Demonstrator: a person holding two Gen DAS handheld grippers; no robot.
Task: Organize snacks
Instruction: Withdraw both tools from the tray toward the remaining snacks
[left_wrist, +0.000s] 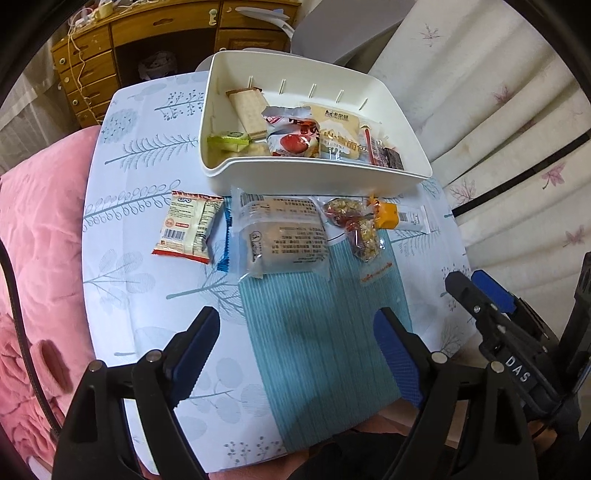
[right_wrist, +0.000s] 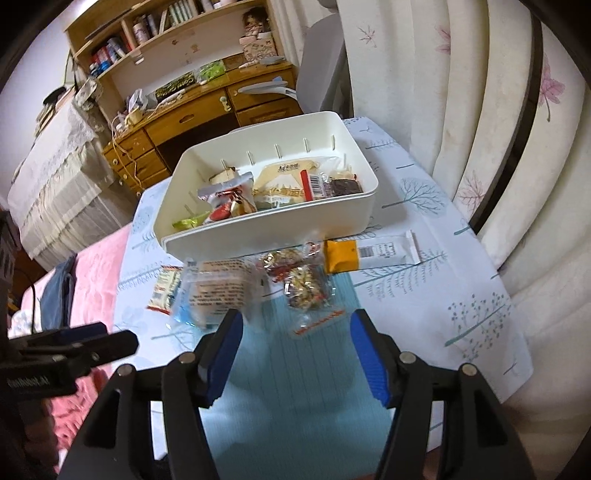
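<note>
The left claw (left_wrist: 295, 354) hangs over the near end of a ribbed teal mat (left_wrist: 325, 332), its blue-padded black fingers (left_wrist: 194, 354) well apart with nothing between them; the right claw (right_wrist: 295, 354) is beside it over the same mat, its fingers likewise apart and empty; no earlier picture is given. Just beyond the claws a row of loose snacks lies across the far end of the mat on the round worktop (left_wrist: 122, 206), which is covered by a pale blue cloth printed with leaves; from left to right there is a small white and red packet with a barcode (left_wrist: 188, 229), a blue wrapper edge (left_wrist: 224, 240) tucked under a large clear bag holding a pale bun (left_wrist: 282, 236), a clear pack of nut clusters (left_wrist: 356, 227), and an orange and white snack bar (left_wrist: 400, 219); the packets touch or overlap one another. Behind the row, close against it, stands a white rectangular plastic bin (left_wrist: 325, 171) that holds further snacks, among them a green wrapped sweet (left_wrist: 227, 142), a long cracker pack (left_wrist: 249, 110), a red and white pouch (left_wrist: 295, 138) and a dark brown bar (left_wrist: 391, 157). A pink quilt (left_wrist: 37, 229) lies to the left of the worktop, and a flowered cream curtain (left_wrist: 498, 110) hangs to its right.
</note>
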